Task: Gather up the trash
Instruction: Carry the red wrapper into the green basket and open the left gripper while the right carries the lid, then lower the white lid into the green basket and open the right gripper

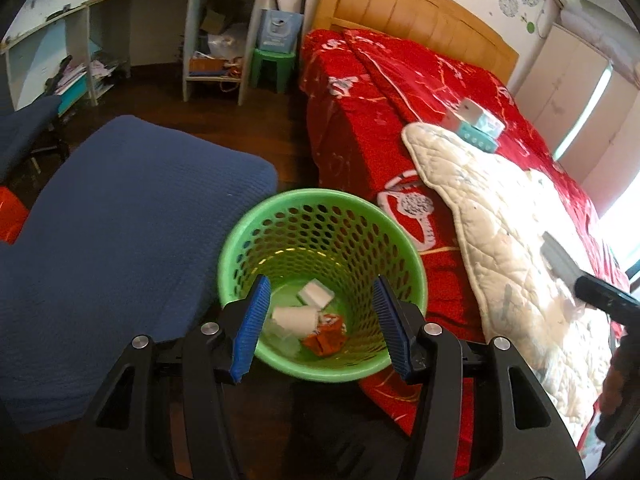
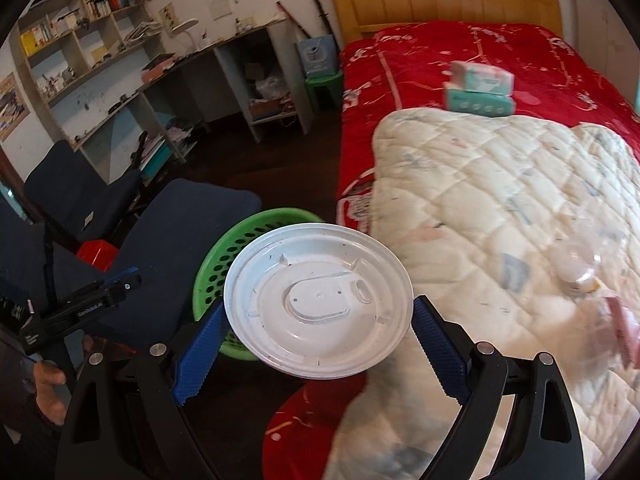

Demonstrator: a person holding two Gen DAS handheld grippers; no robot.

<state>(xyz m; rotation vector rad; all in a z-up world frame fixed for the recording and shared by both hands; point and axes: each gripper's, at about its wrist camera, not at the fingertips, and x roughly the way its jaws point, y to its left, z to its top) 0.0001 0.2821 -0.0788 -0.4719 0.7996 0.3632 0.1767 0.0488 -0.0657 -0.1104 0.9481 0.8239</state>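
A green mesh basket point(image 1: 320, 194) stands on the floor between a blue seat and the bed. Inside lie a white paper cup point(image 1: 294, 318), a white block point(image 1: 316, 292) and orange wrappers point(image 1: 326, 334). My left gripper point(image 1: 321, 280) hangs open just above the basket's near rim, nothing between its blue pads. My right gripper point(image 2: 319, 306) is shut on a round white plastic lid point(image 2: 320, 272), pads pressing its two edges. The lid is held flat, partly over the basket point(image 2: 224, 248). The right gripper's fingers point(image 1: 560, 256) show at the right edge of the left wrist view.
The bed has a red cover point(image 1: 380, 92) and a white quilt point(image 2: 500, 184), with teal tissue packs point(image 2: 480, 88) on it. A clear plastic item point(image 2: 580, 268) and a pink item point(image 2: 620, 328) lie on the quilt. A blue seat point(image 1: 120, 220), a desk with shelves point(image 1: 216, 40) and a green stool point(image 1: 274, 66) fill the left.
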